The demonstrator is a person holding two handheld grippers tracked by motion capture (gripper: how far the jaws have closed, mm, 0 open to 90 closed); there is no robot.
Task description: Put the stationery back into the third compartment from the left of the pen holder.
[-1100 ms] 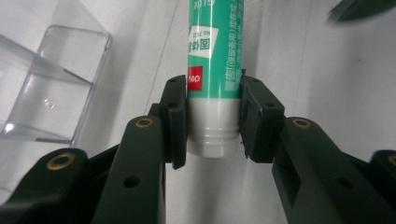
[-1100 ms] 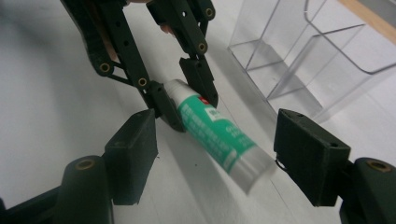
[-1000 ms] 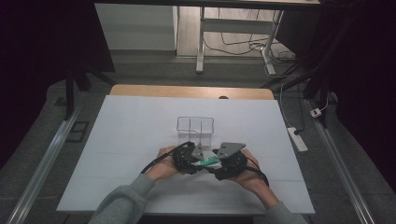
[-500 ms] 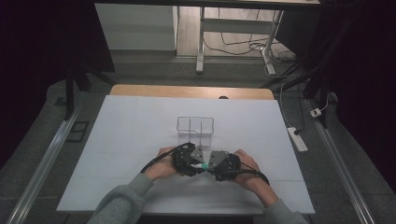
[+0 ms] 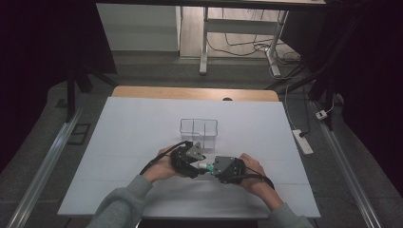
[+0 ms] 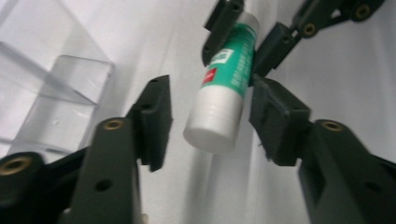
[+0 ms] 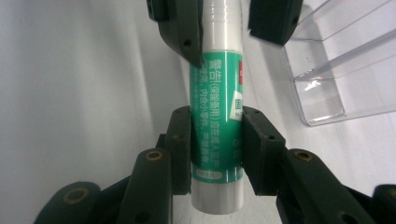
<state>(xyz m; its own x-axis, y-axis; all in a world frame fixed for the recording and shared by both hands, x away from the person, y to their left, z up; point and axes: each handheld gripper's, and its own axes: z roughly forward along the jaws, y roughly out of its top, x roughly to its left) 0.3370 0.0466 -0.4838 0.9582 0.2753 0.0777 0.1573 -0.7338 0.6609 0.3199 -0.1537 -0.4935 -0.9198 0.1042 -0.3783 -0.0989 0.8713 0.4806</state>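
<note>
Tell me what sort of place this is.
Probably a lab or workshop set up for recording handling tasks. A white sheet-covered table stands alone on a grey floor between dark curtains; loose black cables and a white power strip lie around; a clear plastic divided box is the only prop set out.

A white-topped table with a wooden far edge (image 5: pixel 195 92) stands on grey floor (image 5: pixel 43 142) (dim room), a white metal desk frame (image 5: pixel 204 42) behind.
</note>
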